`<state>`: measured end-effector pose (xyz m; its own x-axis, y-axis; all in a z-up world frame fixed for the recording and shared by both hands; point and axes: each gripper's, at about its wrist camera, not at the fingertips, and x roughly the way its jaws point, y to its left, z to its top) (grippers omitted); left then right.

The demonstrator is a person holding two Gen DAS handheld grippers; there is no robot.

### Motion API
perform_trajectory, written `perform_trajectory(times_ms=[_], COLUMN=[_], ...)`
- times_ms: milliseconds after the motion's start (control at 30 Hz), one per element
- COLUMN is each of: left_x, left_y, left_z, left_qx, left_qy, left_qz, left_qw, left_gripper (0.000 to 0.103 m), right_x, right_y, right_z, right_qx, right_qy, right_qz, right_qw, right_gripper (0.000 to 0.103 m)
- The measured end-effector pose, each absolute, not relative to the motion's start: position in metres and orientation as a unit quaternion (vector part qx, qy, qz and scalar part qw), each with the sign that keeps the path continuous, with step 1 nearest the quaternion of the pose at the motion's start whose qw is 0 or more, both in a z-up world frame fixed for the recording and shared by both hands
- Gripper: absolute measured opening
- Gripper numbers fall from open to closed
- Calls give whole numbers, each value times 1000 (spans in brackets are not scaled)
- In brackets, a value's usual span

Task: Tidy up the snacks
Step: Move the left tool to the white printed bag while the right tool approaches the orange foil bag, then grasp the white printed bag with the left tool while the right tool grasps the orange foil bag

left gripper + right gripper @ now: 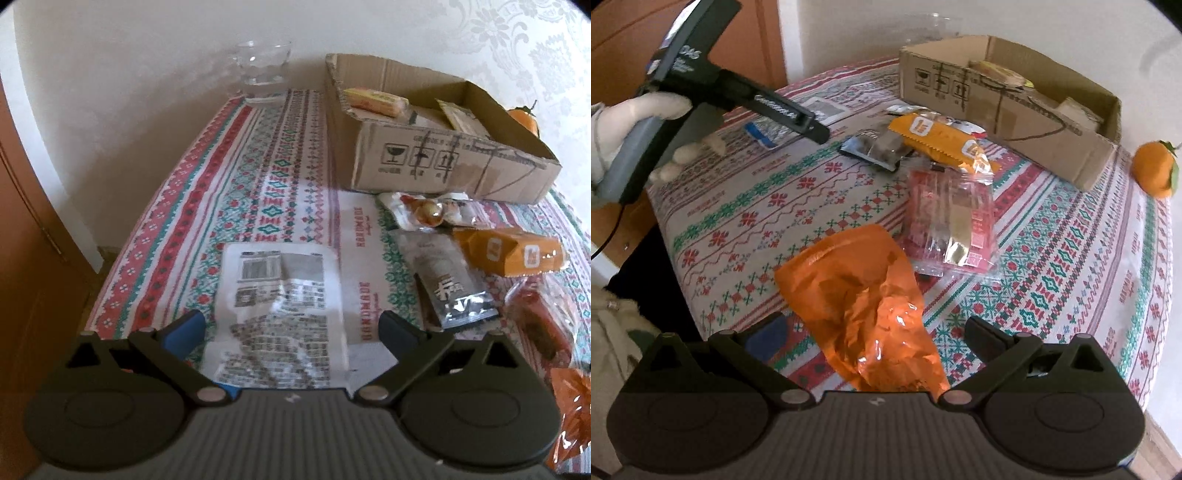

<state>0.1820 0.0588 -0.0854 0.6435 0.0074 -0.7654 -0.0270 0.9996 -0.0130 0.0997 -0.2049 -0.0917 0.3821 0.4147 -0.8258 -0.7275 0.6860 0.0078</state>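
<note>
My left gripper [291,328] is open wide, its fingers on either side of a flat white packet [284,306] with printed text, which lies on the patterned tablecloth [207,206]; the pads do not touch it. My right gripper [877,332] is open too, and a crinkled orange bag [864,302] lies between and under its fingers, untouched. Loose snacks sit ahead: an orange packet [942,142], a red clear packet [951,221] and a silver-grey packet [875,147]. A cardboard box [443,162] at the back holds a few packets. A gloved hand [639,118] carries the left gripper [816,129].
A glass tumbler [264,70] stands at the table's far edge, left of the box. An orange fruit [1156,170] lies to the right of the box. A wooden door [26,229] is on the left, and a pale wall is behind. The table edge curves close on the right.
</note>
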Motion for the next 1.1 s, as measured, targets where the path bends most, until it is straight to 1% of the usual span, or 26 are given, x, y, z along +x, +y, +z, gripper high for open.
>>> perform_trajectory(times_ms=[133,200,267,400,467,533,767,933,1100], left_x=[182,181,180,181,181,181,180,175,172], left_y=[54,52,52,53,54,54,54,55,58], left_z=[-85,-85,-83,-82,-81,-80,-78,-75,-76], left_qx=[-18,-15,-12,-9,-9,-9,0,13,4], left_qy=[421,420,420,422,420,418,422,423,426], left_qz=[14,13,8,3,3,1,-8,-19,-21], left_qw=[907,907,908,906,907,908,907,906,904], left_gripper=[97,94,91,87,84,75,75,75,75], right_x=[102,102,101,100,99,97,91,89,89], right_y=[-209,-210,-209,-208,-208,-207,-204,-205,-203], right_z=[-90,-88,-84,-80,-78,-77,-72,-67,-74], right_qx=[-194,-199,-207,-225,-223,-226,-219,-214,-222], right_qy=[425,422,417,413,414,412,413,410,413], right_qz=[370,380,391,408,416,414,397,390,377], right_qw=[803,799,794,782,778,779,790,796,799], right_gripper=[103,98,87,81,73,66,64,64,64])
